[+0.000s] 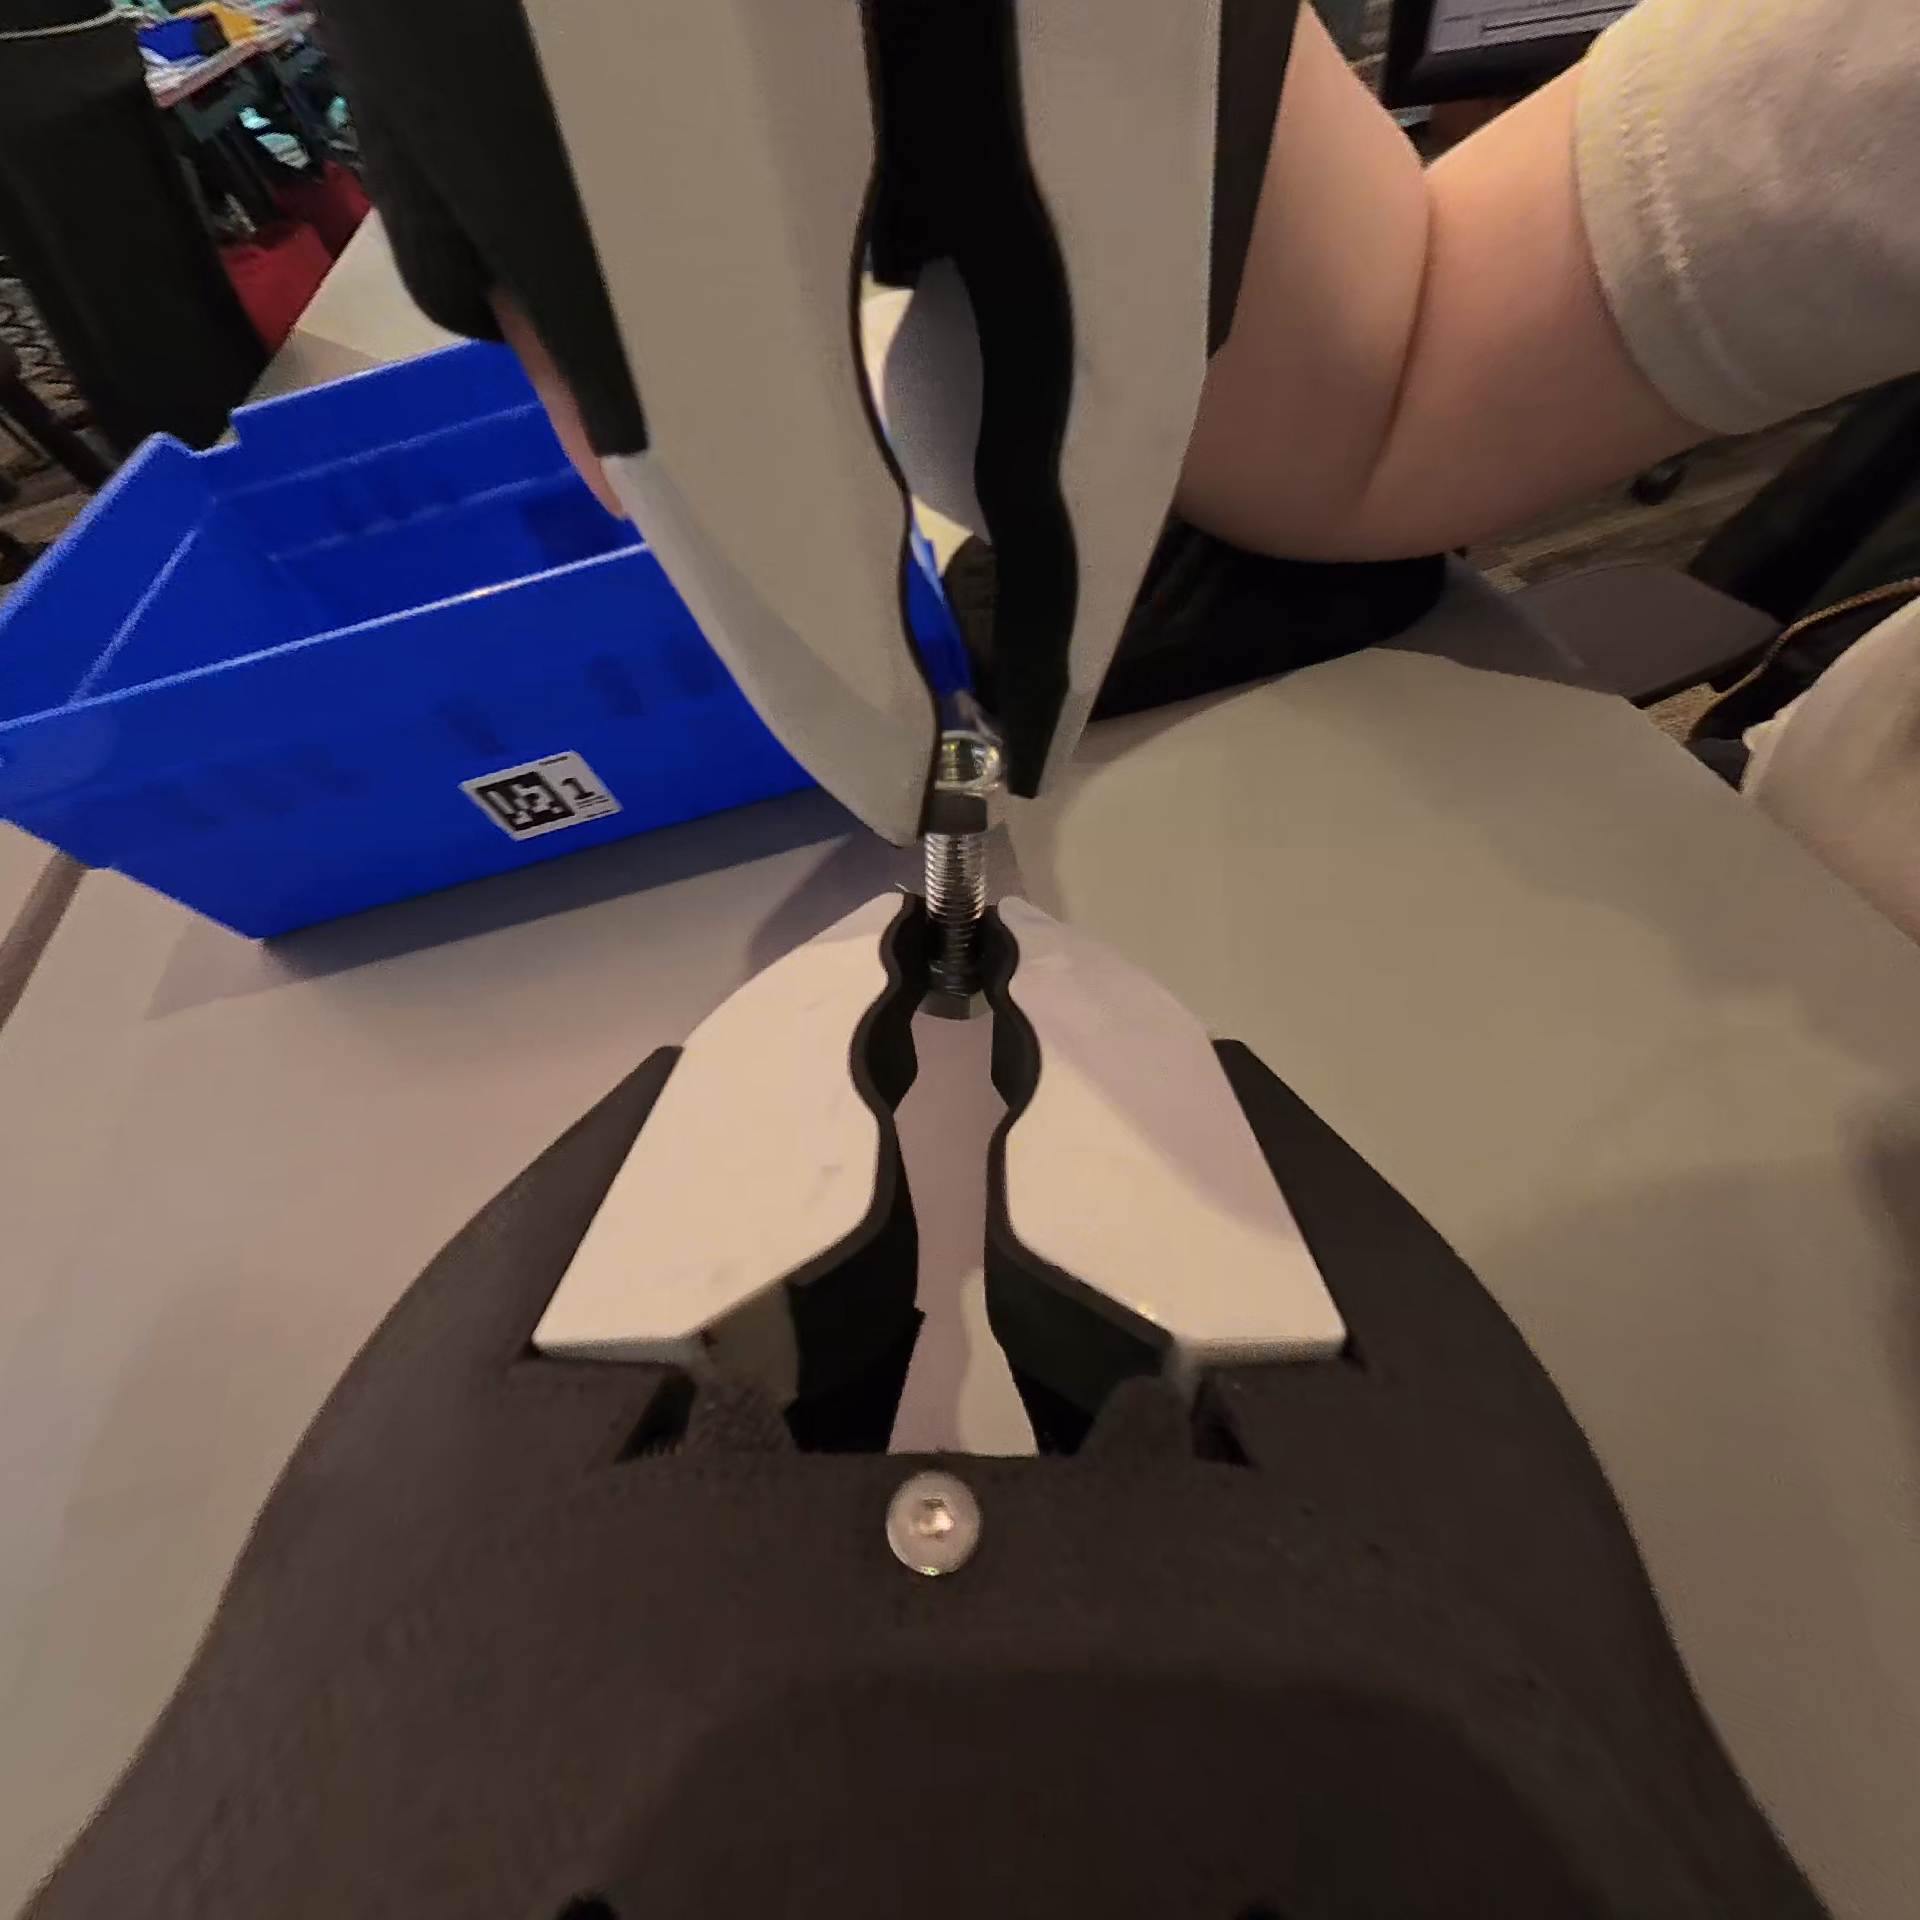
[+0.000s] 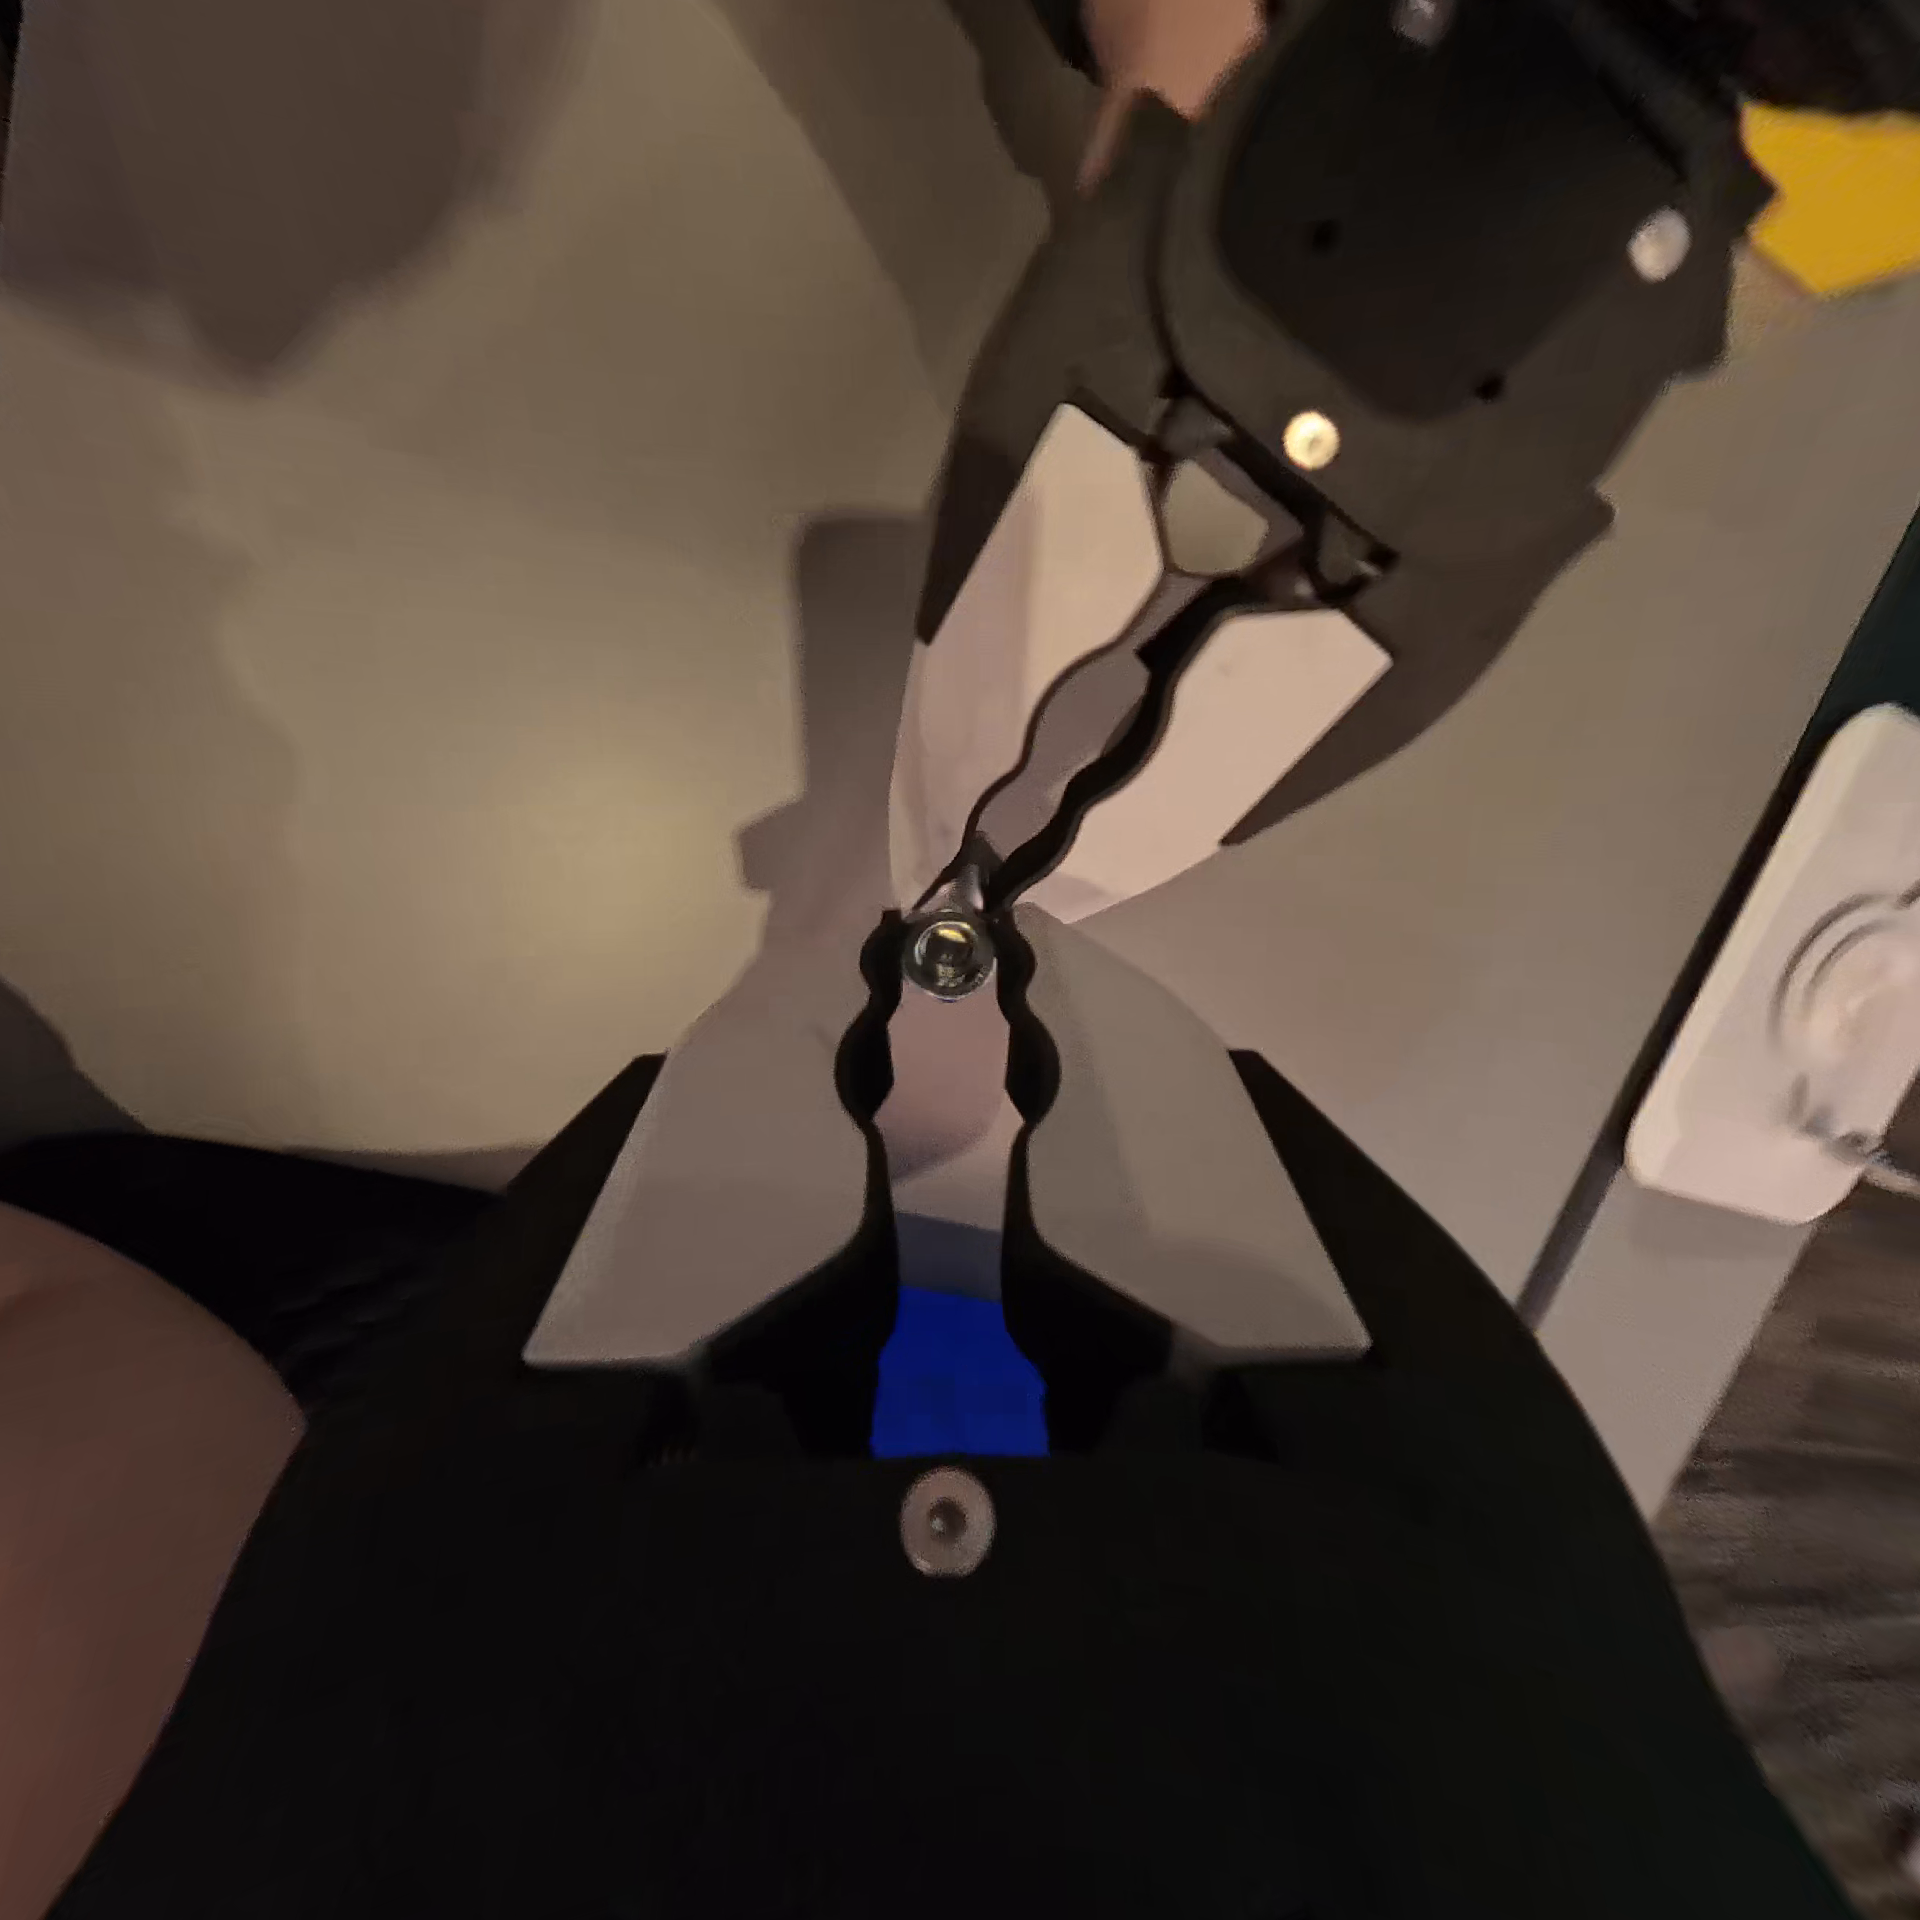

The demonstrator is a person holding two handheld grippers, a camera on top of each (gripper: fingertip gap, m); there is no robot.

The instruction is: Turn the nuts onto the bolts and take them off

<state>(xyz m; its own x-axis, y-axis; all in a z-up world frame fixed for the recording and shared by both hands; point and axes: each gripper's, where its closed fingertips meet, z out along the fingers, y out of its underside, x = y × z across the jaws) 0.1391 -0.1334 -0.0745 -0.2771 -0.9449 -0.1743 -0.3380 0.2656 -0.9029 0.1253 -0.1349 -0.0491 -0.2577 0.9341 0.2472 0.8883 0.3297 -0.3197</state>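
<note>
1. Left wrist view. The left gripper (image 1: 951,971) is clenched on the lower end of the bolt (image 1: 954,871), where a nut (image 1: 948,1000) sits between its tips. The right gripper (image 1: 964,784) comes in from twelve o'clock and is clenched on the bolt's upper end, at the head or a second nut; I cannot tell which. The bolt is held in the air above the grey table (image 1: 1403,987), with a blue bin (image 1: 343,665) towards ten o'clock.
   - Axis: the long axis runs twelve to six, bare thread showing between the two sets of tips.
   - Risk: both holds are at the very fingertips. Any twist off the axis is likely to cross the thread or flick the bolt out over the table.

2. Right wrist view. The right gripper (image 2: 948,961) grasps the bolt head (image 2: 945,951) end-on. The left gripper (image 2: 982,868) reaches in from one o'clock, closed on the far end.
   - Axis: it points away from the camera, towards the table.
   - Risk: the picture is blurred, which suggests motion; slack in either clench would let the part spin without threading.
</note>
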